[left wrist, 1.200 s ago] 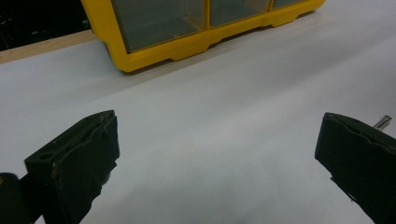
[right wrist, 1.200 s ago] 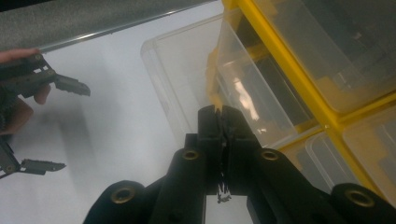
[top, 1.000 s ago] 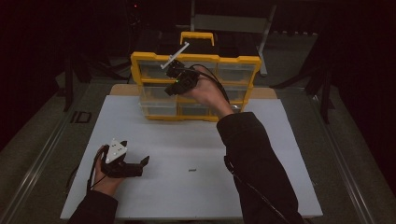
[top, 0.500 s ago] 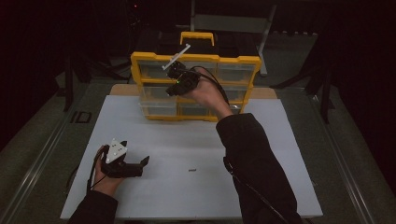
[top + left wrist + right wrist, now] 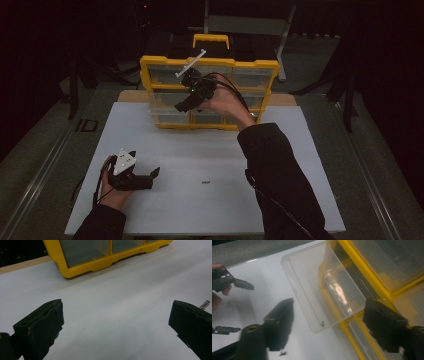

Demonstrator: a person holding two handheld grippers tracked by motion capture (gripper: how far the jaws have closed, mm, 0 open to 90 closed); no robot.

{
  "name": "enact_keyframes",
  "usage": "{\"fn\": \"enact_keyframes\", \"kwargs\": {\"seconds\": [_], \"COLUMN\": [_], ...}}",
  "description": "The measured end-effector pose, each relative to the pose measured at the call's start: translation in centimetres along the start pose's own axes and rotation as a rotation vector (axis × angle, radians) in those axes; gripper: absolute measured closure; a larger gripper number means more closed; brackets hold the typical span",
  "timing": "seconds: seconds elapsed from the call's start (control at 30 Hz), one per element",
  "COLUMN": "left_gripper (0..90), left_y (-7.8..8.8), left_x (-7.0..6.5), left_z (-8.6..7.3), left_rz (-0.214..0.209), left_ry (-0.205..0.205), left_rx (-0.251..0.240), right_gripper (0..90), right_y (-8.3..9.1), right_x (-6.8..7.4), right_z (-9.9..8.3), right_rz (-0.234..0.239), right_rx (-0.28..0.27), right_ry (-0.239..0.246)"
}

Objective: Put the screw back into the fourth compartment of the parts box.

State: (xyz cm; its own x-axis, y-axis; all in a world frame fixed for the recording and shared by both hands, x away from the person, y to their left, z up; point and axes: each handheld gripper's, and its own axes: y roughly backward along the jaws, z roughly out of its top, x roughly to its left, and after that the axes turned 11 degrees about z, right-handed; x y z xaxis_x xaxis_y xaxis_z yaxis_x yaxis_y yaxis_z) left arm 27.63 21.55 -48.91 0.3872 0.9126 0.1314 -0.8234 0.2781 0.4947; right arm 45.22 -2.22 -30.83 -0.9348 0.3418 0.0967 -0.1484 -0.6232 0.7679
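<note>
Yellow frame on the drawer cabinet (image 5: 210, 62), with a yellow handle on top and clear, colourless drawers. Clear drawer (image 5: 322, 287) pulled out, glossy with pale glare, a tiny dark speck inside. Plain white sheet (image 5: 210, 165) over the table (image 5: 280, 100), light wood at its far edge. Black right gripper (image 5: 186, 104) with a white bar on top. Black left gripper (image 5: 150, 176) with a pale grey plate. Matt black fingers (image 5: 42, 327). Small silvery screw (image 5: 205, 305). Black sleeves.

The right gripper (image 5: 186, 102) is raised on an outstretched, dark-sleeved arm, its jaws having just opened wide with nothing gripped. The left gripper (image 5: 150, 176) rests low, jaws spread apart and empty.
</note>
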Motion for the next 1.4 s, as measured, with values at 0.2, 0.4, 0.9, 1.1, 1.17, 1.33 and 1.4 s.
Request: {"fn": "enact_keyframes", "kwargs": {"seconds": [0.2,0.4,0.9,1.1,1.17,1.33,1.4], "left_gripper": [0.6,0.5,0.5,0.5,0.5,0.5,0.5], "left_y": [0.0,0.0,0.1,0.1,0.1,0.2,0.2], "left_x": [0.0,0.0,-0.1,-0.1,-0.1,-0.1,-0.1], "left_z": [0.0,0.0,0.0,0.1,0.1,0.1,0.1], "left_rz": [0.000,-0.002,-0.006,-0.007,-0.007,-0.011,-0.012], "left_ry": [0.001,0.002,0.005,0.009,0.011,0.011,0.011], "left_rx": [-0.001,-0.001,-0.007,-0.013,-0.016,-0.023,-0.025], "right_gripper": [18.6,16.8,16.2,15.4,15.4,15.0,15.0], "right_y": [0.4,0.8,0.8,0.6,0.5,0.4,0.3], "right_x": [0.3,0.8,2.1,2.7,2.8,3.1,3.2], "right_z": [-0.5,-1.6,-4.0,-4.6,-4.8,-5.3,-5.6], "right_rz": [-0.005,-0.017,-0.004,-0.005,-0.002,0.004,0.004], "right_rx": [0.005,0.014,0.036,0.034,0.035,0.026,0.021], "right_ry": [0.010,0.029,0.075,0.086,0.092,0.093,0.093]}}
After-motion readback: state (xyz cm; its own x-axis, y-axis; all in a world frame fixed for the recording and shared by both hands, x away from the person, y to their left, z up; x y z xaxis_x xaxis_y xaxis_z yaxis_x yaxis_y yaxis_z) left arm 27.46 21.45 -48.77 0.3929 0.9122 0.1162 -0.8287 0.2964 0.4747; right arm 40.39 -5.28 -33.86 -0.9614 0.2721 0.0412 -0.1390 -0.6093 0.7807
